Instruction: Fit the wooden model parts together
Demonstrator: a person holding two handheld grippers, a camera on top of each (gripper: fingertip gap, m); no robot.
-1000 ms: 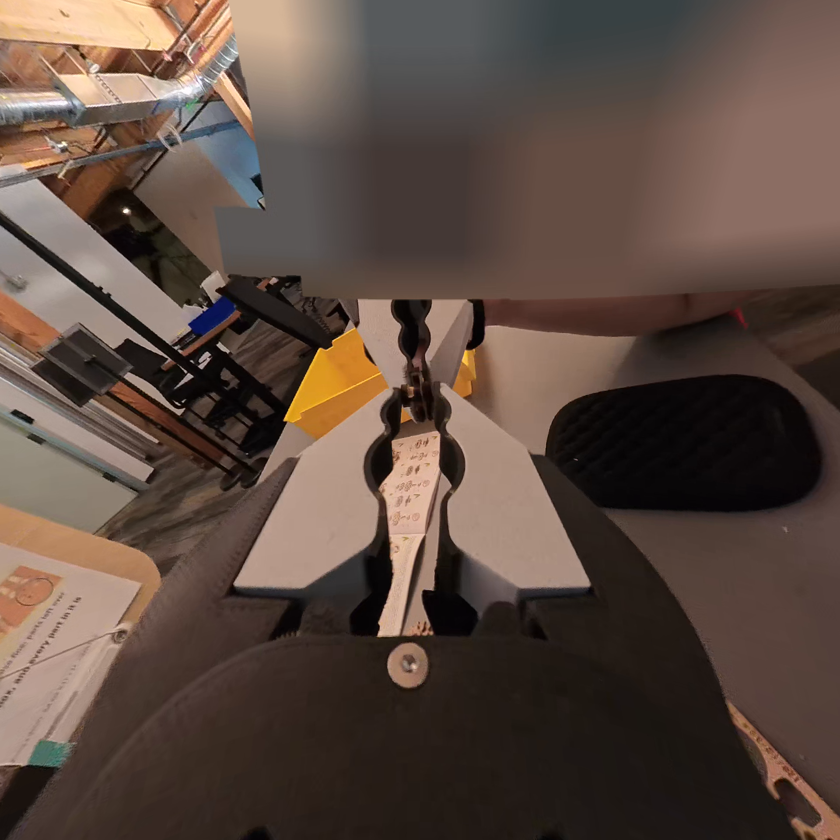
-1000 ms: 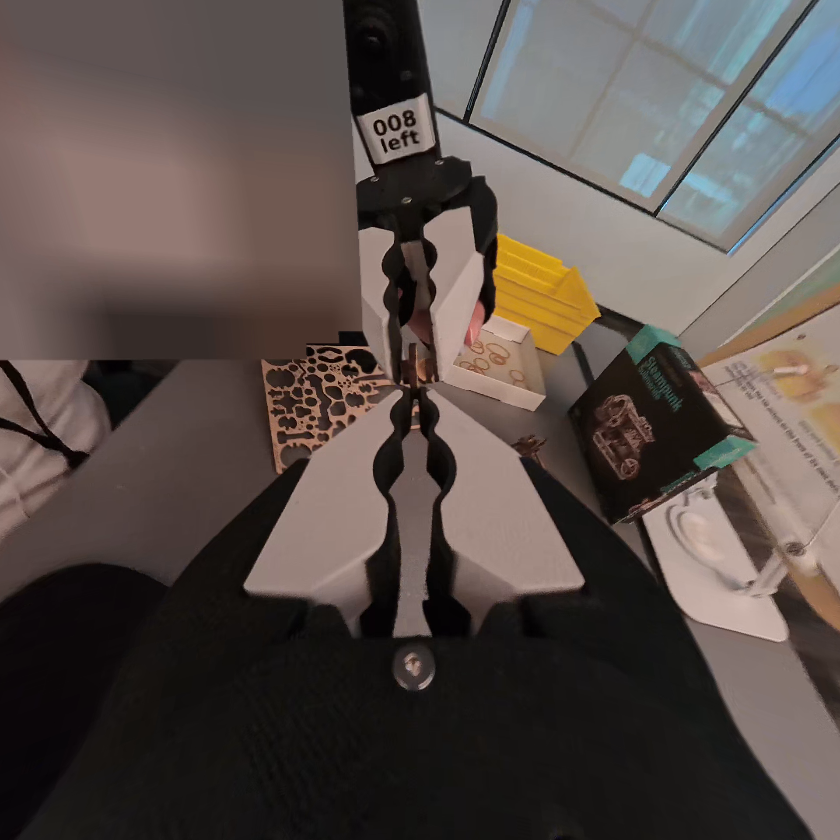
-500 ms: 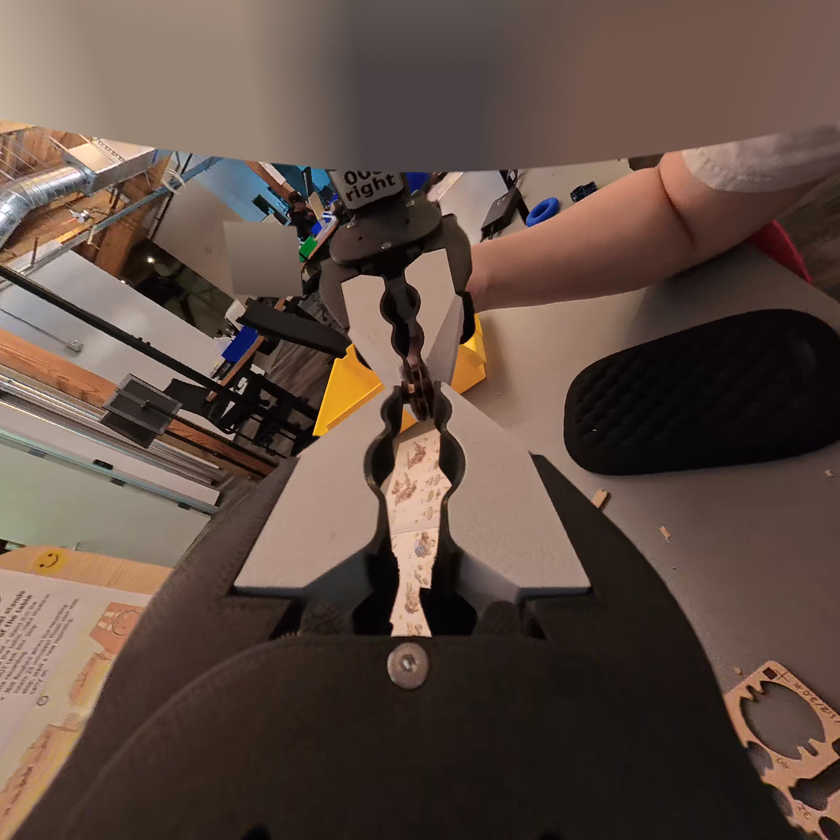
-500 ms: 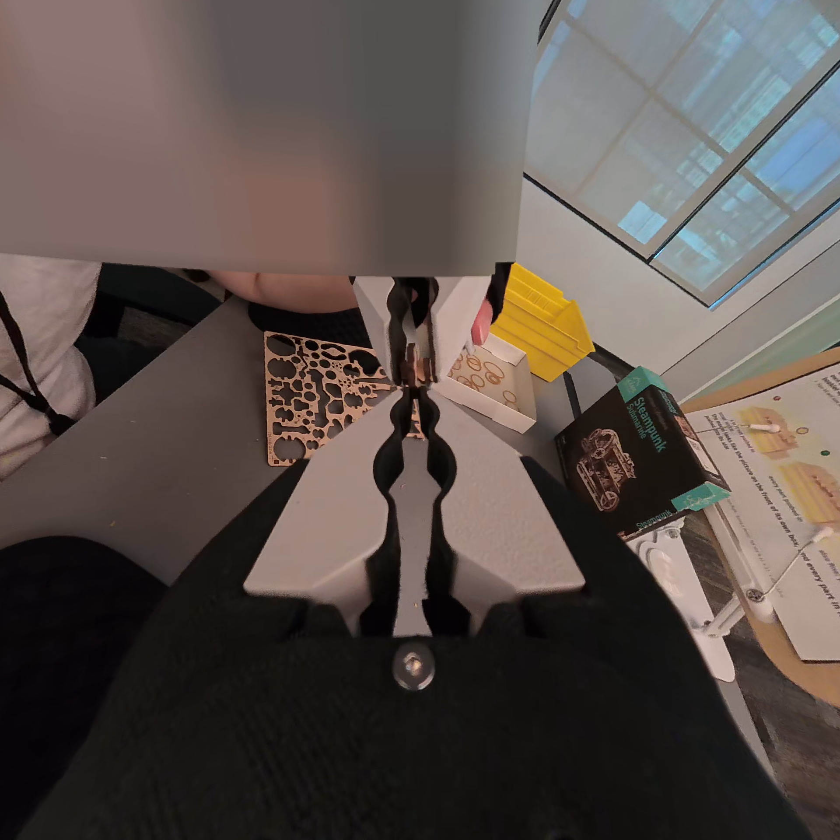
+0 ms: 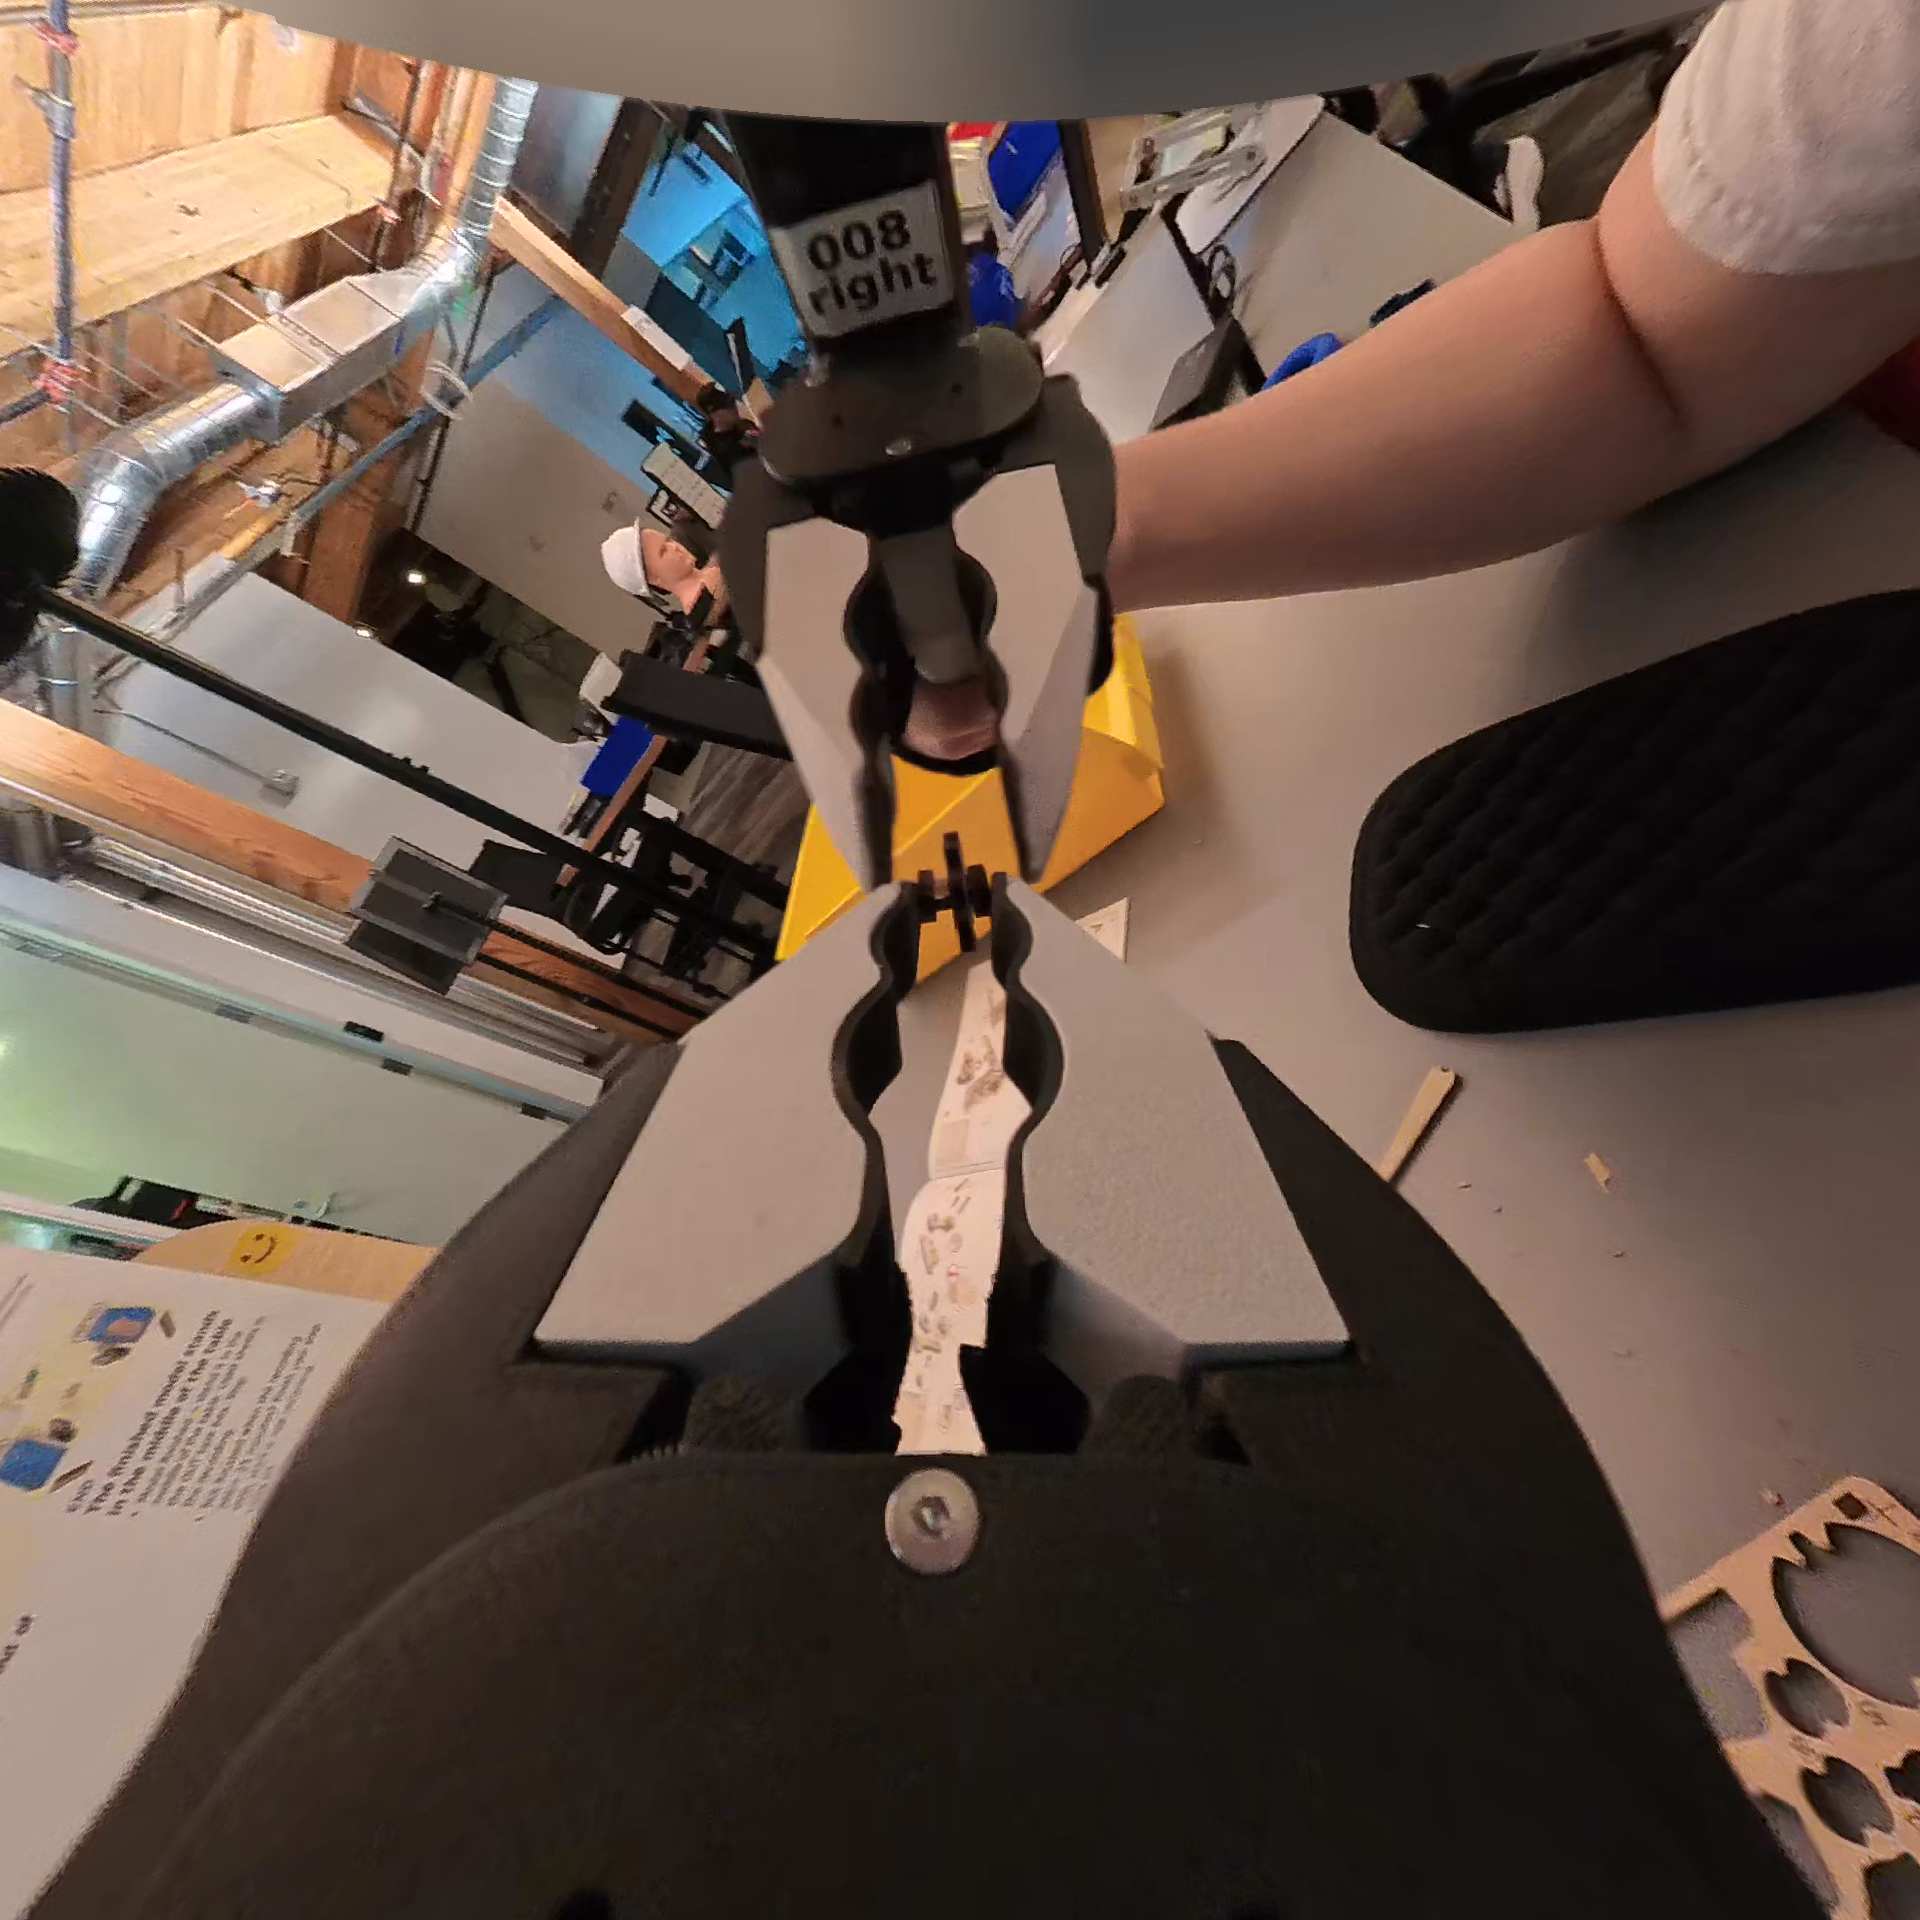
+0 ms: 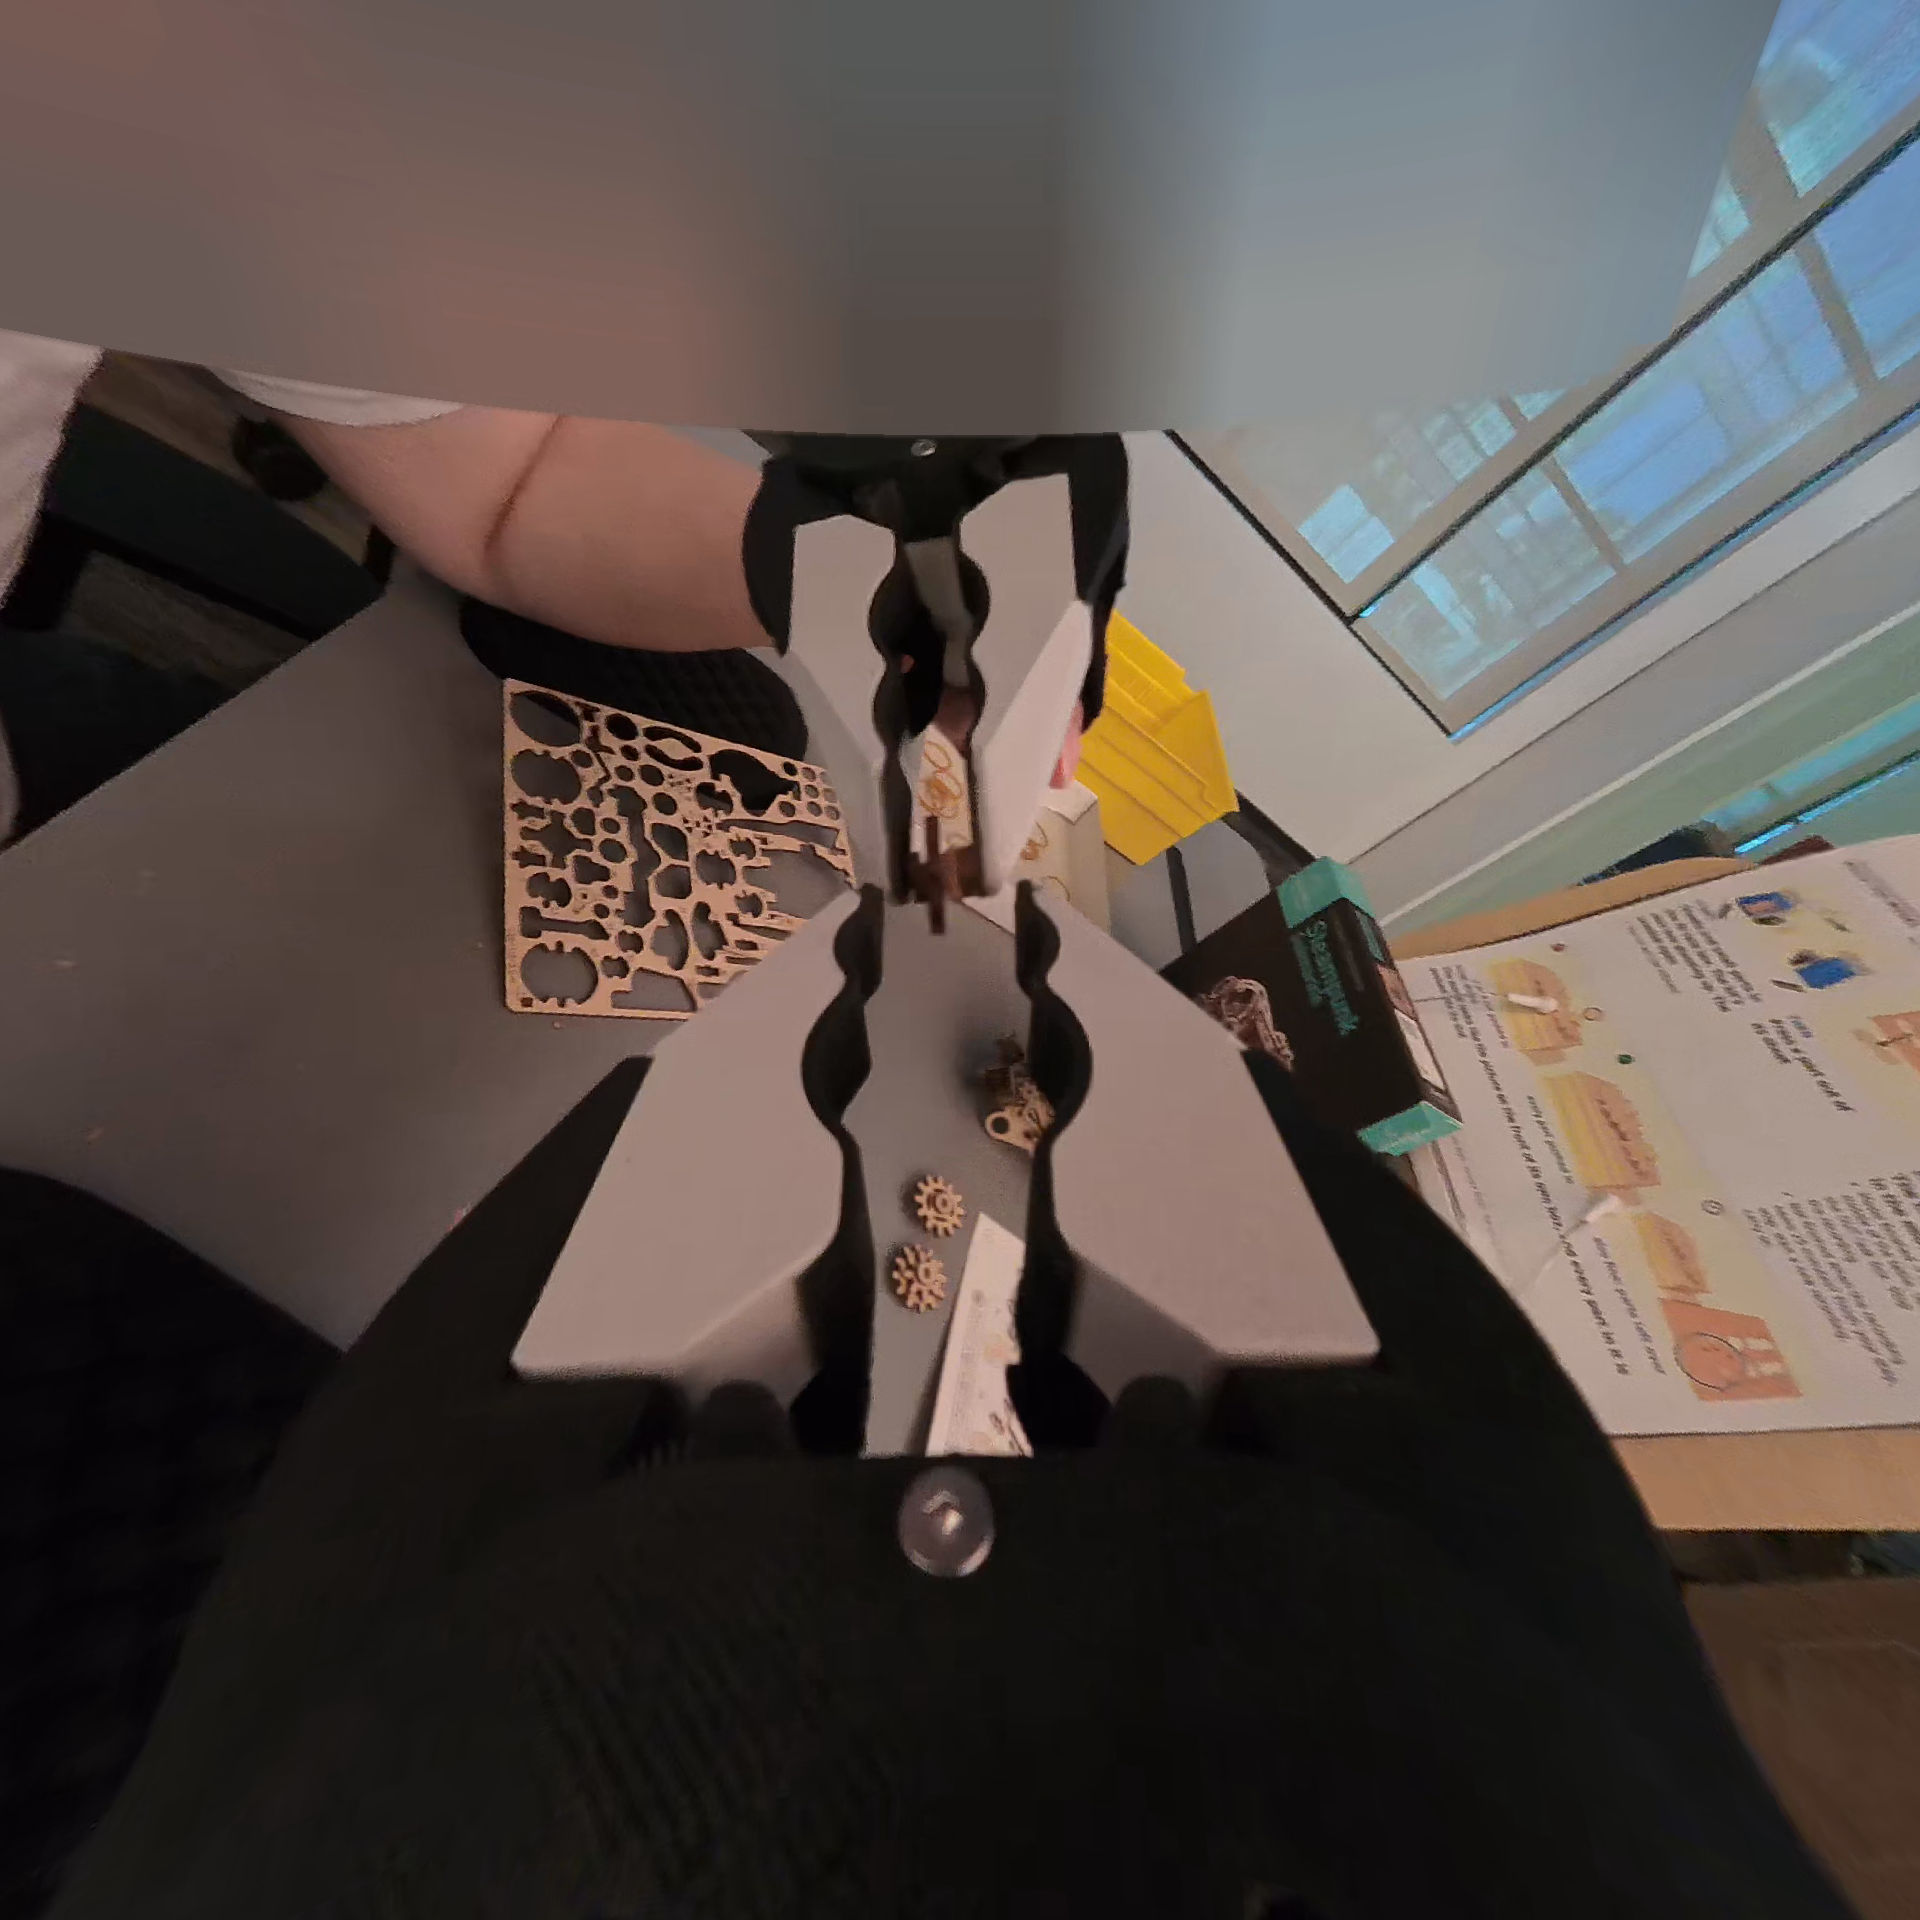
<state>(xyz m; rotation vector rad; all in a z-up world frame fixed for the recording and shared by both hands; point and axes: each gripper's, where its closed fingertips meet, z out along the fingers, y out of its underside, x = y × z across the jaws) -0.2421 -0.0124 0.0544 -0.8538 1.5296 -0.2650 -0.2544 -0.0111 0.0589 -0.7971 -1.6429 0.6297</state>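
Left wrist view shows the left gripper (image 5: 948, 920) squeezed onto a small dark wooden part (image 5: 950, 891). It holds the part only at the very tips of its fingers. The right gripper (image 6: 940, 902) faces it, tip to tip, with its jaws spread apart and nothing inside them.

Here is what I think could go wrong. The part is tiny and the hold on it is thin. If the right gripper bumps it, or closes on it a bit crooked, the part could twist or pop out and fall to the grey table (image 6: 260, 935). A hard push could also snap a thin bit of wood or pull the joined bits apart. Loose wood is easy to lose down there among the crumbs.

The part sits up in the air, right between the two grippers. It pokes out of the left gripper's tips and reaches just into the open mouth of the right one. I cannot tell if it touches the right fingers.

Under the right gripper, two little gear wheels (image 6: 939, 1205) lie on the table, with a small heap of parts (image 6: 1013, 1091) near them. Farther off is the punched-out wooden sheet (image 6: 665, 862), then a yellow bin (image 6: 1153, 748).
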